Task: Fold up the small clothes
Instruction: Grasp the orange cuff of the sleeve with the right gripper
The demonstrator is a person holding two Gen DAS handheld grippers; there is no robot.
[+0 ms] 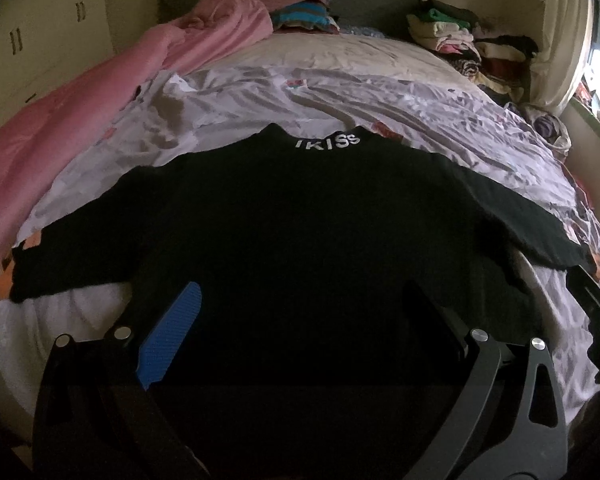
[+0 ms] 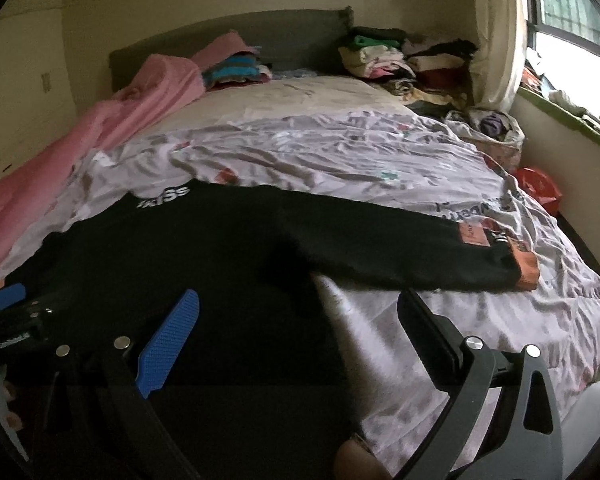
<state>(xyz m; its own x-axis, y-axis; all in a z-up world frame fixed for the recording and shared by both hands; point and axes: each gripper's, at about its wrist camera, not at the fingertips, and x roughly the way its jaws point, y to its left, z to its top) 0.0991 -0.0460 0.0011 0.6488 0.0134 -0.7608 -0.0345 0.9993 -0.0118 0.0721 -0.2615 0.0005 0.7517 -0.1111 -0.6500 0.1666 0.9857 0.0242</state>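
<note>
A black long-sleeved top (image 1: 300,216) lies flat on the bed, its collar with white letters at the far side and both sleeves spread sideways. It also shows in the right wrist view (image 2: 204,240), where the right sleeve ends in an orange cuff (image 2: 526,266). My left gripper (image 1: 300,304) is open and empty over the top's lower hem. My right gripper (image 2: 300,308) is open and empty over the top's lower right edge. The left gripper also shows at the left edge of the right wrist view (image 2: 8,312).
The bed has a pale patterned sheet (image 1: 380,100). A pink blanket (image 1: 80,112) runs along its left side. Stacks of folded clothes (image 1: 460,36) sit at the head, right side. A red bag (image 2: 540,188) lies by the wall under the window.
</note>
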